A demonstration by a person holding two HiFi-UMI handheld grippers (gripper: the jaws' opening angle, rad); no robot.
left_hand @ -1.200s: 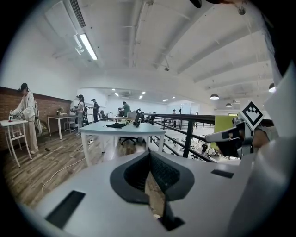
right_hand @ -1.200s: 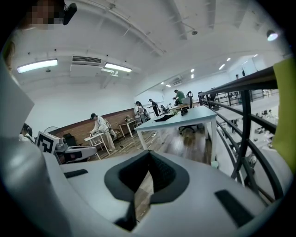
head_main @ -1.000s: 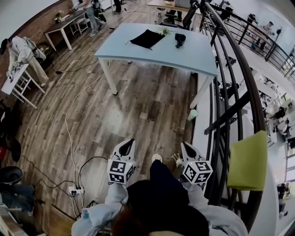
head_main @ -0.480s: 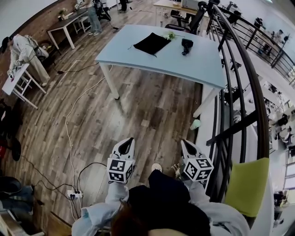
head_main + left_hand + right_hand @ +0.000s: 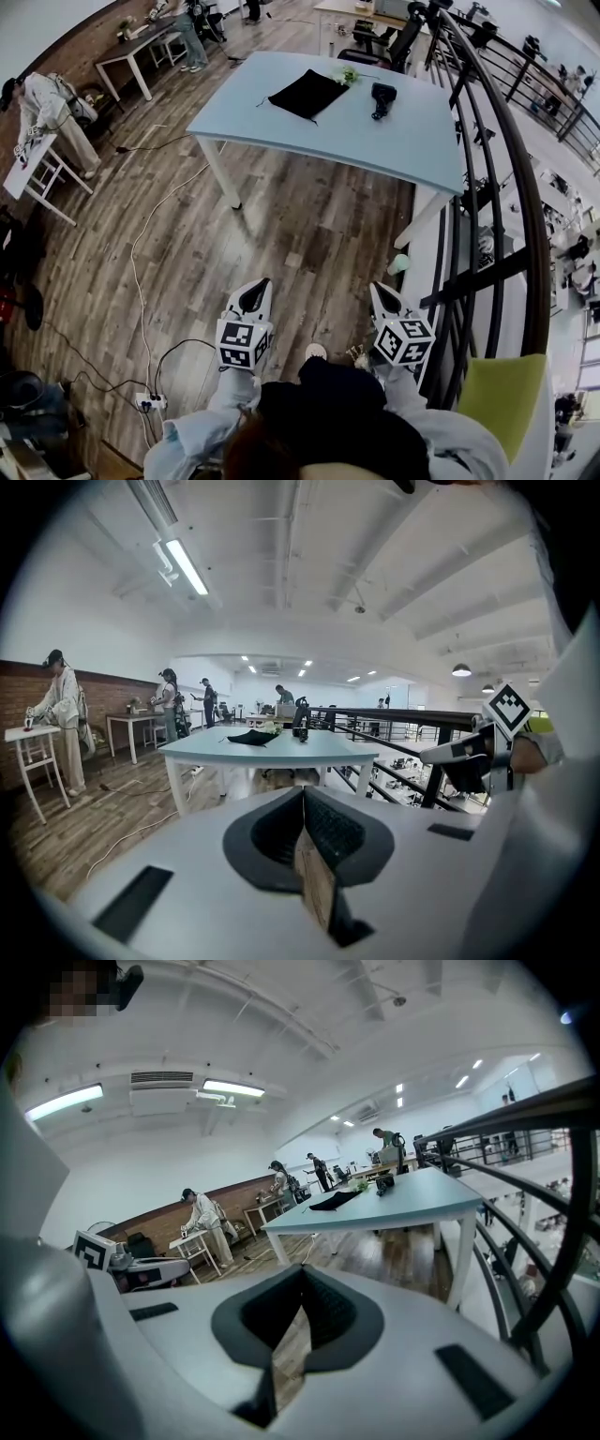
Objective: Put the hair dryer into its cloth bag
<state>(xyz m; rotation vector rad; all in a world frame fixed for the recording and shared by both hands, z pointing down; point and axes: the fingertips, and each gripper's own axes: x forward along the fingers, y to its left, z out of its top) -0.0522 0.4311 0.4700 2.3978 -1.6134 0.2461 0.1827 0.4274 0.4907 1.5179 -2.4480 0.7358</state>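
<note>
**Both grippers closed and empty, well short of the table**

Head view. The left gripper (image 5: 261, 284) and right gripper (image 5: 378, 291) are held side by side over a plank floor (image 5: 281, 225). Each has its ribbed dark pads pressed together on nothing. The table (image 5: 328, 131), pale and smooth-topped, stands ahead and well apart from both, with bare floor between.

Toward its far edge lies the bag (image 5: 307, 92) — flat, matte black cloth, roughly a diamond with one corner toward the near edge. To its right, near but not touching, is the dryer (image 5: 382, 97), a compact, dark, hard-looking body. Its long axis runs roughly from far edge to near edge; which end is the nozzle cannot be told.

The dryer lies almost straight ahead of the right gripper, and the bag lies nearer the left gripper's side — so the right would likely take the dryer.
</note>
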